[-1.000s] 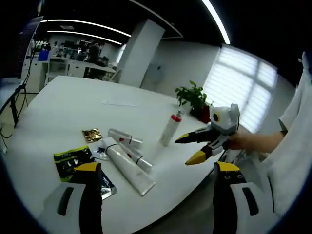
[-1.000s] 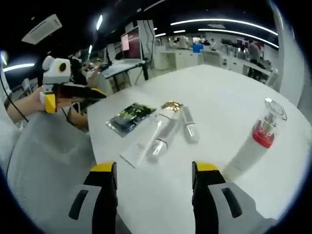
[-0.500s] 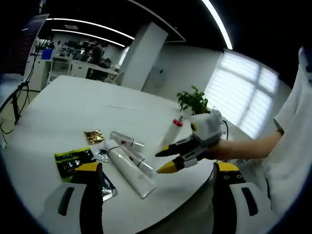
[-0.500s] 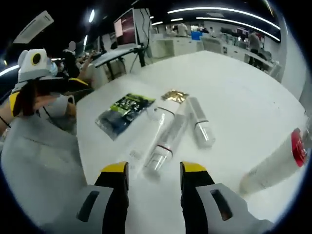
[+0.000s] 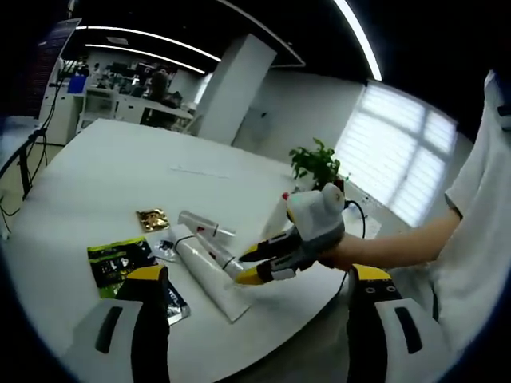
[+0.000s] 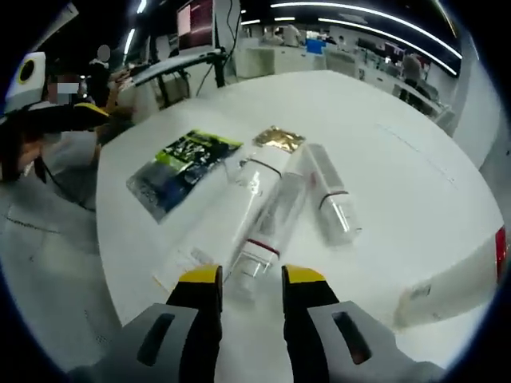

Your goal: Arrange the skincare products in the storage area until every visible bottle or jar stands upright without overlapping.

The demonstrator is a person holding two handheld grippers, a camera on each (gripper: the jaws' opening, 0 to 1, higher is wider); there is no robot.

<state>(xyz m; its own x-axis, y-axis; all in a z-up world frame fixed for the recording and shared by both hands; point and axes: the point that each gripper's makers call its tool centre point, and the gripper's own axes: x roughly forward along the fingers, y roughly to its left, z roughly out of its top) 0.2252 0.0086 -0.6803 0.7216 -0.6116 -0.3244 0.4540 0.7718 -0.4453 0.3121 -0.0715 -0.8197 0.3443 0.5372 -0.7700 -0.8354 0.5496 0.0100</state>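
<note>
Fingers [image 6: 201, 281] of right gripper [image 6: 242, 279] spread w/ a narrow gap, straddling cap end of a clear tube [image 6: 271, 226] lying flat on white tabletop [image 6: 399, 183]. Beyond tube: second tube [image 6: 331, 201], gold sachet [image 6: 279, 138], green packet [image 6: 177, 169]. Left gripper [image 5: 251, 275] spread wide, holding nothing.

I count three tubes lying flat on white table [image 6: 415, 159]: large white tube [image 6: 227, 215], slim clear tube [image 6: 271, 223], short clear tube [image 6: 331, 199]. One pump bottle [image 6: 459, 279] with red collar, upright at my right view's edge. Two foil sachets: one green-black [image 6: 177, 163], one gold [image 6: 278, 139]. One small label card [image 5: 165, 250] beside tubes in my left view. One potted plant [image 5: 318, 162] at far table edge. Two grippers in my hands.
</note>
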